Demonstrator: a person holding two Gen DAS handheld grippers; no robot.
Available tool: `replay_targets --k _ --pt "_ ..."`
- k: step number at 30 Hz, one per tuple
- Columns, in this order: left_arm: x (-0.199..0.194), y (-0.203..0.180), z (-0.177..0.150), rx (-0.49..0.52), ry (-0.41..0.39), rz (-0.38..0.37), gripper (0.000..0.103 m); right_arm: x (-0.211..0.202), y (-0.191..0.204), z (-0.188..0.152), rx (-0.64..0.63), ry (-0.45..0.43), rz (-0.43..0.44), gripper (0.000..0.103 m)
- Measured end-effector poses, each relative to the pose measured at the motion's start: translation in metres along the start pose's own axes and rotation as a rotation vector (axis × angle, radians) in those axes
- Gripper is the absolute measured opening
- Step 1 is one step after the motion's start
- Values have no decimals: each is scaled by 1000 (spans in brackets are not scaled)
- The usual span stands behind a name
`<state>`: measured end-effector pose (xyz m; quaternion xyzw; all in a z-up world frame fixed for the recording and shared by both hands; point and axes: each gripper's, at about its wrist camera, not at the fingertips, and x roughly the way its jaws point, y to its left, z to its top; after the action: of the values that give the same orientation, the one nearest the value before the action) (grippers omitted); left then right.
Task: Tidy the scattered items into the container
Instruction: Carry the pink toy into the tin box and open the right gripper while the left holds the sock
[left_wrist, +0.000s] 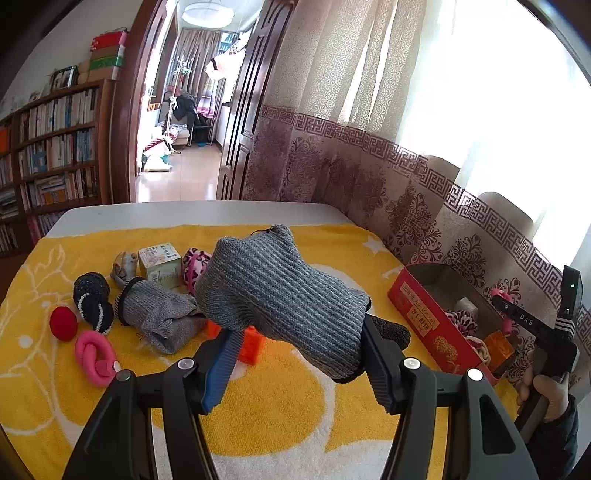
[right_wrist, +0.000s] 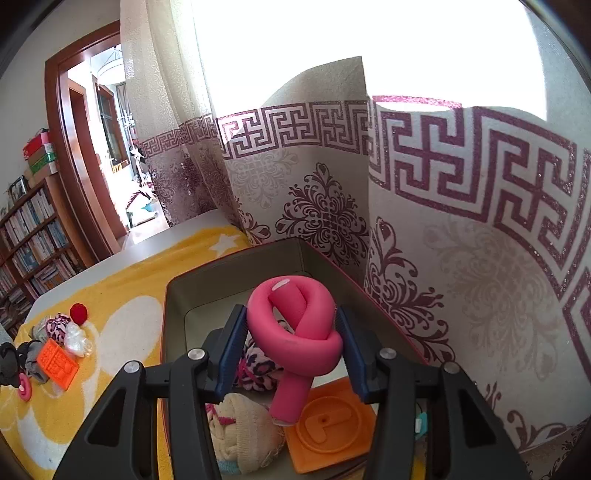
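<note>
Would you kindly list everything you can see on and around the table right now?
grey knitted sock: one, clamped in the left gripper, above the towel
pink knotted foam tube: one, between the right gripper's pads, above the box
second pink knotted tube: one, on the towel
red box: one, by the curtain, partly filled
red ball: one, on the towel
grey sock: one, lying on the towel
orange block: one, under the held sock
small carton: one, pale green
yellow towel: one, covering the table
left gripper: black
right gripper: black
</note>
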<state>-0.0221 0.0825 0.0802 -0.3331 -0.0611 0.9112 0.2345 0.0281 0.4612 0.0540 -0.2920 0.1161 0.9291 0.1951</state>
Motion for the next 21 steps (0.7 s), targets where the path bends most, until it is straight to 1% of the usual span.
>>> replay_targets --k 2,4,8,12,15,21 --pt "6 -13 2 22 9 -12 64 0 -1 -2 6 -12 -10 63" --pt "11 -24 2 43 18 -24 64 -3 0 -3 10 -40 -13 68" --pt "26 -46 7 68 36 -56 64 -13 7 -5 1 -114 -10 74" --pt "46 -71 17 83 50 -95 64 -15 7 -7 12 -147 -10 74" --pt "65 -96 25 107 64 -131 64 -16 -1 -6 54 -157 -6 74" --pt "102 -156 31 191 97 -206 64 -28 -12 -5 94 -253 -56 74"
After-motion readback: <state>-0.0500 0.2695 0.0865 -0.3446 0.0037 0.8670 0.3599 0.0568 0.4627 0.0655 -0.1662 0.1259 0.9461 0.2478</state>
